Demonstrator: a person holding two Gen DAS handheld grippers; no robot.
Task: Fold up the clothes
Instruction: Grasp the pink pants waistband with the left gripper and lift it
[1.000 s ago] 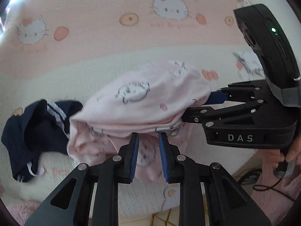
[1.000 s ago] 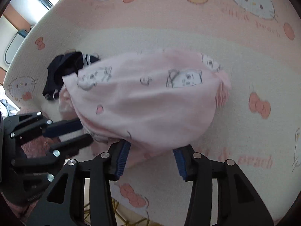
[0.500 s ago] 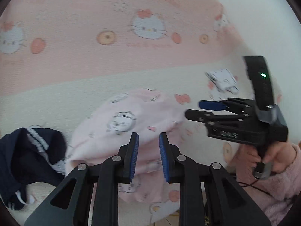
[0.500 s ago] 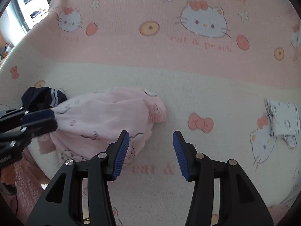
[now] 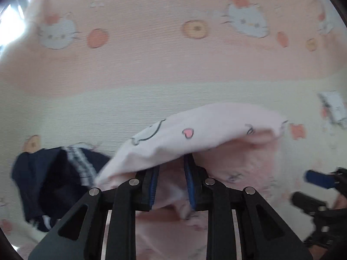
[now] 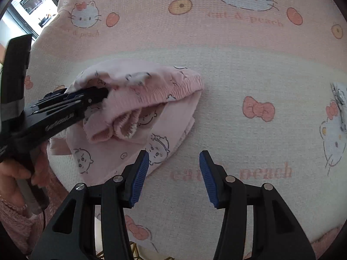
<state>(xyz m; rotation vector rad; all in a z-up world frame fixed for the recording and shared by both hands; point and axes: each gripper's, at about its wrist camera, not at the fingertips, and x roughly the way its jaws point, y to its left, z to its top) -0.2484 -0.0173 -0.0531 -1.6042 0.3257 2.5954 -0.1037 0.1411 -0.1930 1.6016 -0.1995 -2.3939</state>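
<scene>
Two grippers angled down | left gripper (image 5: 171,182) under pink garment (image 6: 138,99)

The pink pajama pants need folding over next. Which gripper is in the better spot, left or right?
Probably left. The left gripper is already at the pink pajama pants, under the fabric. The right gripper is open over bare blanket.

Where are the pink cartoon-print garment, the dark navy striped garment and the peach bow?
pink cartoon-print garment (image 6: 138,99), right wrist view, ruched waistband.
dark navy striped garment (image 5: 54,173), left wrist view, dark middle.
peach bow (image 6: 258,108), right wrist view, knot.
</scene>
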